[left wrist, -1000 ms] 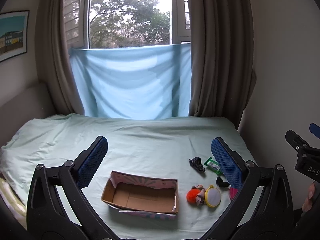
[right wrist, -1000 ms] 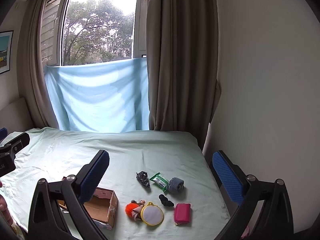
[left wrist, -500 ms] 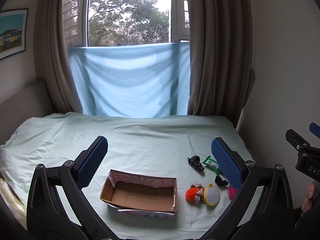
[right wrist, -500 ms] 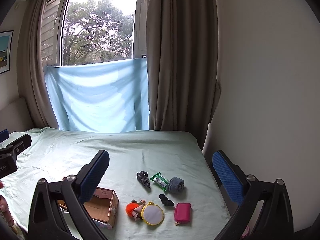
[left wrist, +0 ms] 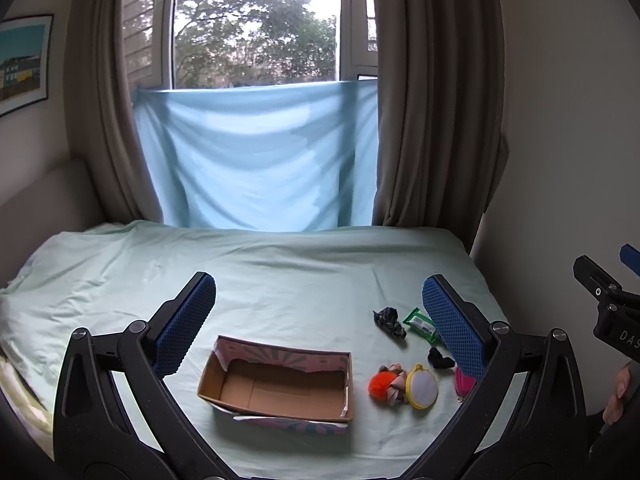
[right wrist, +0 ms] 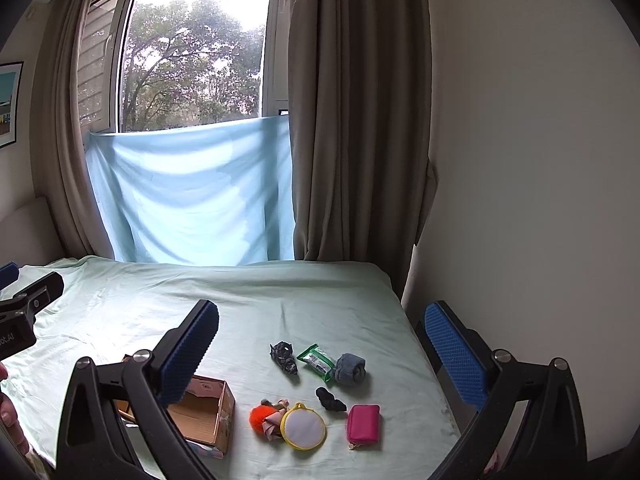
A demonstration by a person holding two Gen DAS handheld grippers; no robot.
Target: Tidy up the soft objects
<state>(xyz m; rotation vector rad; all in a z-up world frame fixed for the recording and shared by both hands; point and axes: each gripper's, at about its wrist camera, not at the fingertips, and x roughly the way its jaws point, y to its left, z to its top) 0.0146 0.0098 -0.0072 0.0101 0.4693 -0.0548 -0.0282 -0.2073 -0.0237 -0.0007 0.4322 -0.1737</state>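
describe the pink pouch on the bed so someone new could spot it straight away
On the pale green bed, right of the open cardboard box, lies a cluster of small items. The pink pouch is its nearest right-hand piece, the only plain magenta rectangle.

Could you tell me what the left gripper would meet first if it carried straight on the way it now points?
Probably the bare bed sheet beyond the cardboard box; the open left gripper seems aimed above the box, though depth is unclear.
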